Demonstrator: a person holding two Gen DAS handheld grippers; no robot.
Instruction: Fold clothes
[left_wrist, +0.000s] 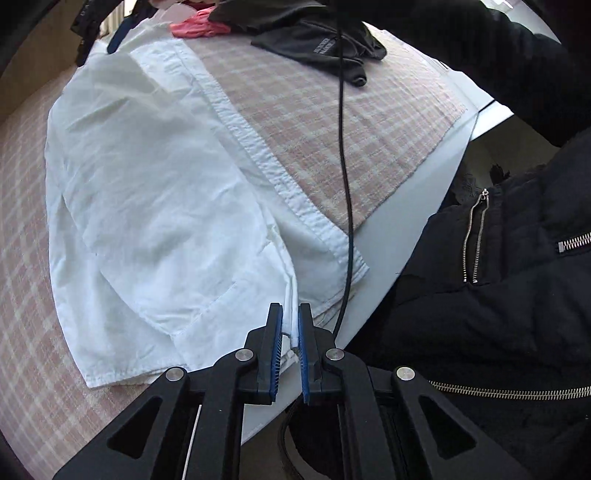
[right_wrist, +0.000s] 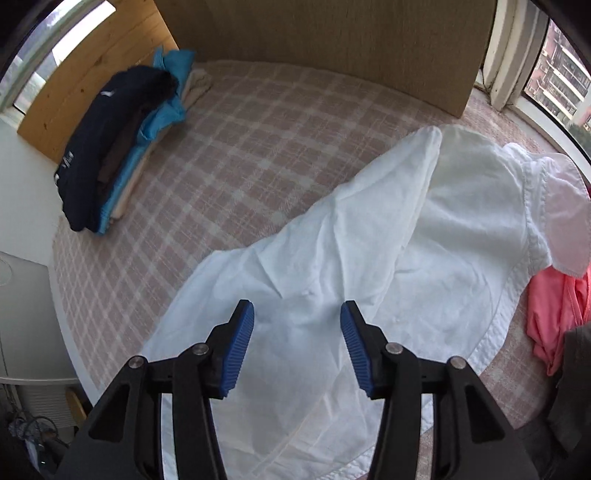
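My count: one white shirt (right_wrist: 369, 251), one pink garment (right_wrist: 554, 314), one black garment (left_wrist: 317, 40), one stack of folded clothes (right_wrist: 122, 155), my two grippers: left (left_wrist: 290, 325), right (right_wrist: 297, 325).

A white shirt (left_wrist: 155, 206) lies spread on the pink plaid bed cover (right_wrist: 258, 155), wrinkled, one side folded over its middle — collar toward a pink garment (right_wrist: 554, 314). At the far corner sits a stack of folded clothes (right_wrist: 122, 155) — navy on top, blue and beige beneath.
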